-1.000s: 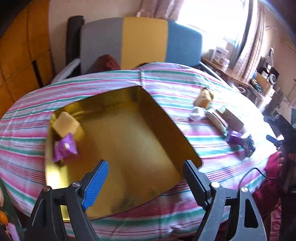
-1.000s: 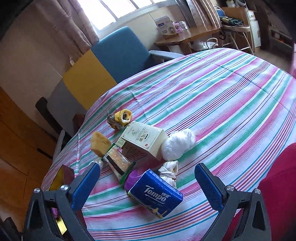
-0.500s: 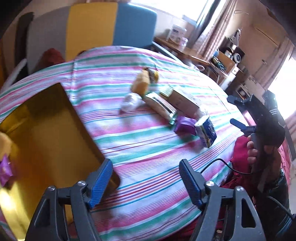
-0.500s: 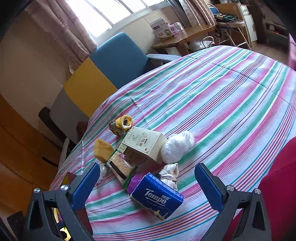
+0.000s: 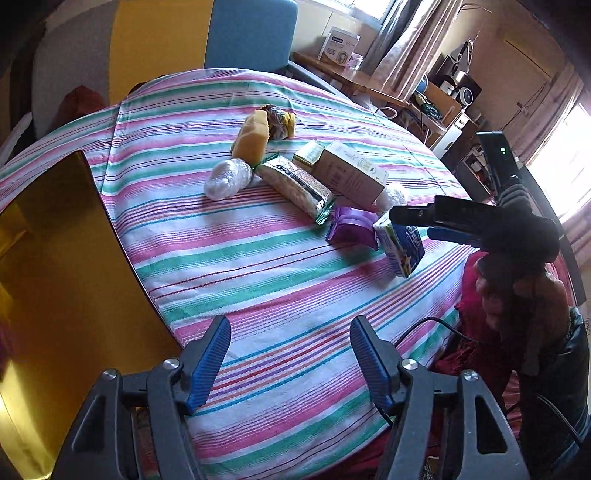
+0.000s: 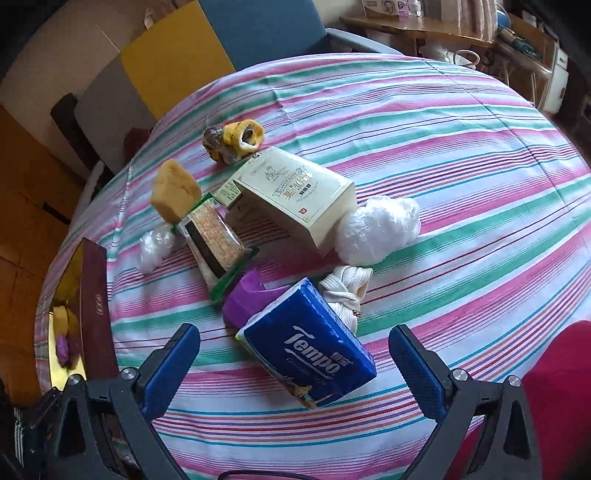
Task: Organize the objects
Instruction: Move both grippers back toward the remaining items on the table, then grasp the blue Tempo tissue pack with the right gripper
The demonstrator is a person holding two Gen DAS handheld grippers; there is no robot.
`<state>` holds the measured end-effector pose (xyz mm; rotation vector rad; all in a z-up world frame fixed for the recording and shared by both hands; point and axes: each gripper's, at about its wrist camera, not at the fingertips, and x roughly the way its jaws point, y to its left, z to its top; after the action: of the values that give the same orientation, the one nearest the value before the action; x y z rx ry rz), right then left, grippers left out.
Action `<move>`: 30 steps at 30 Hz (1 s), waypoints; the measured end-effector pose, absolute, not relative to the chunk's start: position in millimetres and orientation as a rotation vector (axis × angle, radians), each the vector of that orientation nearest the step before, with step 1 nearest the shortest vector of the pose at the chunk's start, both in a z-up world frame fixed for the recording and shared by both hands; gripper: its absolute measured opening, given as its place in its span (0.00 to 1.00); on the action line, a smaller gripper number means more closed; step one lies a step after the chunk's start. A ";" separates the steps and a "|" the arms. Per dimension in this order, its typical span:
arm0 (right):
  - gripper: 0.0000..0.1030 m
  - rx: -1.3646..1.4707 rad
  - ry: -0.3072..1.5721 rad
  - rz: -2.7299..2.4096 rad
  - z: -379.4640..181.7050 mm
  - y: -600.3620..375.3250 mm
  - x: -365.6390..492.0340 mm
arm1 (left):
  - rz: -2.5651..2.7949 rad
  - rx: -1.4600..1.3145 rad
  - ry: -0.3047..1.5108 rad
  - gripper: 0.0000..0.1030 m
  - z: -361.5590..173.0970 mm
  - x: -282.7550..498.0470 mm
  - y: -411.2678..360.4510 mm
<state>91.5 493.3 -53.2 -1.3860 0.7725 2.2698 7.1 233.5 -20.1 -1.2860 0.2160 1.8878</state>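
A gold-lined box [image 5: 55,266] sits at the table's left; in the right wrist view [image 6: 92,306] it holds a yellow sponge and a purple item. A cluster lies mid-table: blue Tempo tissue pack [image 6: 310,354], purple packet [image 6: 247,299], cream carton [image 6: 291,195], cereal bar pack [image 6: 214,236], yellow sponge [image 6: 173,192], white plastic bundles [image 6: 376,229], knotted white cloth [image 6: 343,291], rolled socks [image 6: 236,140]. My right gripper [image 6: 295,369] is open, just short of the tissue pack [image 5: 399,243]. My left gripper [image 5: 291,358] is open and empty over bare cloth.
The round table has a striped cloth [image 5: 258,266]. A grey, yellow and blue chair [image 5: 159,37] stands behind it. A wooden side table [image 6: 443,29] with boxes stands at the back right. A red garment [image 6: 554,387] lies at the near right edge.
My left gripper has swung right, away from the gold box toward the cluster. My right gripper has moved down and closer to the tissue pack.
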 end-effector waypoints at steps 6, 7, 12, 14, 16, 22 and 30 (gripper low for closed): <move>0.93 -1.565 0.576 2.175 -67.1 481.7 71.7 | 1.868 -1.293 0.183 0.65 -21.8 7.7 226.9; 0.90 -1.592 0.556 2.153 -69.8 481.5 69.8 | 1.865 -1.294 0.180 0.66 -22.0 7.6 225.8; 0.54 -1.588 0.522 2.127 -70.2 482.7 71.1 | 1.846 -1.295 0.162 0.66 -23.0 9.5 219.4; 0.53 -1.527 0.574 2.230 -59.8 481.3 77.0 | 1.836 -1.298 0.155 0.66 -23.2 9.1 217.8; 0.53 -1.417 0.661 2.365 -45.3 482.7 88.5 | 1.827 -1.299 0.147 0.66 -23.6 8.1 217.9; 0.53 -1.107 0.945 2.427 -25.8 511.9 124.3 | 1.712 -1.381 0.067 0.66 -35.0 6.0 232.9; 0.54 -0.859 1.041 2.390 -15.3 524.6 143.5 | 1.624 -1.527 -0.050 0.63 -51.2 -9.8 280.9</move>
<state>143.5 524.6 -15.3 -0.8588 1.0408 2.3902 -9.8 280.9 -51.2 -1.5266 -0.0500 1.6242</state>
